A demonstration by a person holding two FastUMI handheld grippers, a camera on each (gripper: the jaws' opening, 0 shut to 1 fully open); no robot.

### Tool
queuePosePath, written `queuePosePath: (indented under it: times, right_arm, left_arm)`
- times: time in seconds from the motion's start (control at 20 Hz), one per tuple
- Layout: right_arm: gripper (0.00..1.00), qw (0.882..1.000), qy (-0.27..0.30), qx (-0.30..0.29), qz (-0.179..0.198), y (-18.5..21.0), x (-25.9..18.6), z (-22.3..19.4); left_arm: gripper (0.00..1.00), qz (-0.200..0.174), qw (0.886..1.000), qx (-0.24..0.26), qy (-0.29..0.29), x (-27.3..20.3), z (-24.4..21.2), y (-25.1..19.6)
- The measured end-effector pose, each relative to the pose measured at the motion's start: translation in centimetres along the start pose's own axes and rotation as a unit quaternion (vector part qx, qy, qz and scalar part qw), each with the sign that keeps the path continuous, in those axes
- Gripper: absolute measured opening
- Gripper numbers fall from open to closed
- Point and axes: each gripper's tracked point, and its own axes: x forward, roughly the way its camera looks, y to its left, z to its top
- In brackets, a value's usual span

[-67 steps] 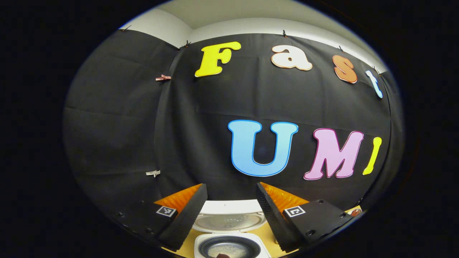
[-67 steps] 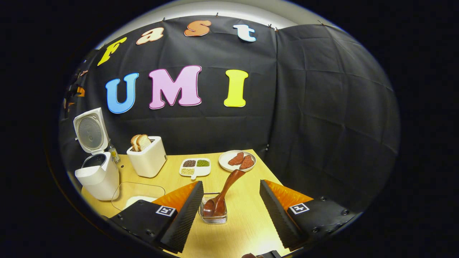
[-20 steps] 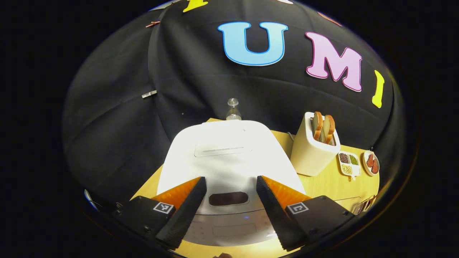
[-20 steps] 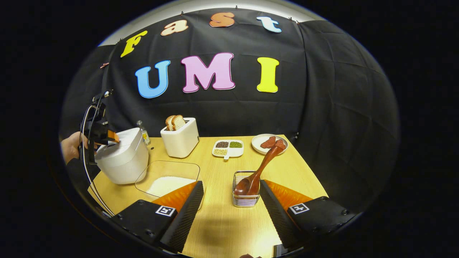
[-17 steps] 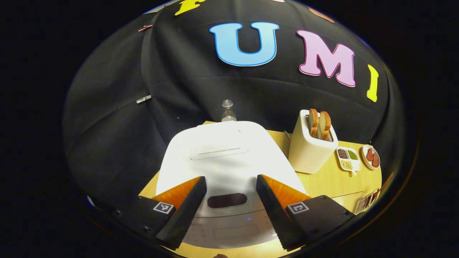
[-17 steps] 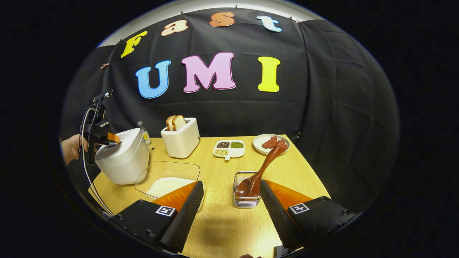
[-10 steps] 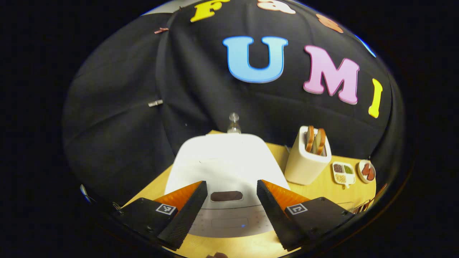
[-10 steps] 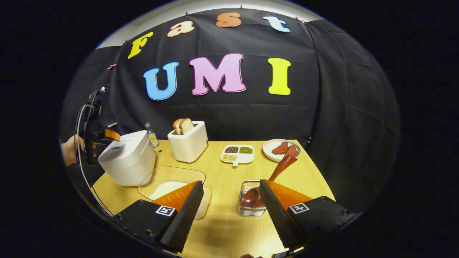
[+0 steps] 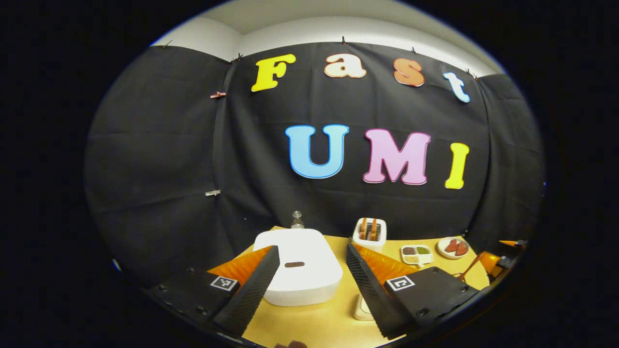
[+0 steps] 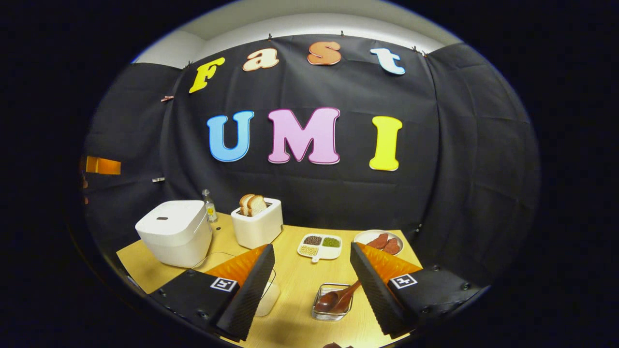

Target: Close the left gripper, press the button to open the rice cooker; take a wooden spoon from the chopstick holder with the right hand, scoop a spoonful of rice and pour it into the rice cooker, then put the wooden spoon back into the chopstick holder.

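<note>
The white rice cooker (image 9: 300, 270) (image 10: 174, 232) stands at the table's left end with its lid down. My left gripper (image 9: 312, 249) hovers open, back from the cooker and above it, holding nothing. The wooden spoon (image 10: 338, 296) lies tilted in the small wire chopstick holder (image 10: 325, 314) near the table's front. My right gripper (image 10: 312, 246) hangs open above and behind the holder, empty. A glass tray of rice (image 10: 268, 292) sits left of the holder, mostly hidden by my right gripper's left finger.
Behind the cooker stands a small bottle (image 10: 209, 205). A white toaster (image 10: 258, 222) holds bread slices. Further right are a divided dish of beans (image 10: 321, 246) and a plate of meat (image 10: 379, 240). Black cloth walls close in behind and to the right.
The cooker lid, open at first, has been down for the last second. Both grippers have drawn back and up from the table. The spoon has stayed in its holder.
</note>
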Motion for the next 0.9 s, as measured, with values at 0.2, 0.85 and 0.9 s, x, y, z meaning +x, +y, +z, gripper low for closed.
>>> queuePosePath:
  times: [0.2,0.85,0.9]
  right_arm:
    - [0.99,0.999,-0.015,0.015,-0.045,0.0,-4.8,2.3]
    - [0.98,0.994,-0.041,0.019,-0.1,2.2,-14.2,4.3]
    - [0.98,0.994,-0.045,0.019,-0.099,2.6,-14.4,4.6]
  left_arm:
    - [0.96,-0.056,0.998,-0.008,-0.011,-4.6,0.7,-0.7]
    - [0.96,-0.101,0.994,-0.048,-0.015,-11.1,-2.0,3.0]
    - [0.96,-0.101,0.994,-0.045,-0.015,-11.3,-2.1,3.2]
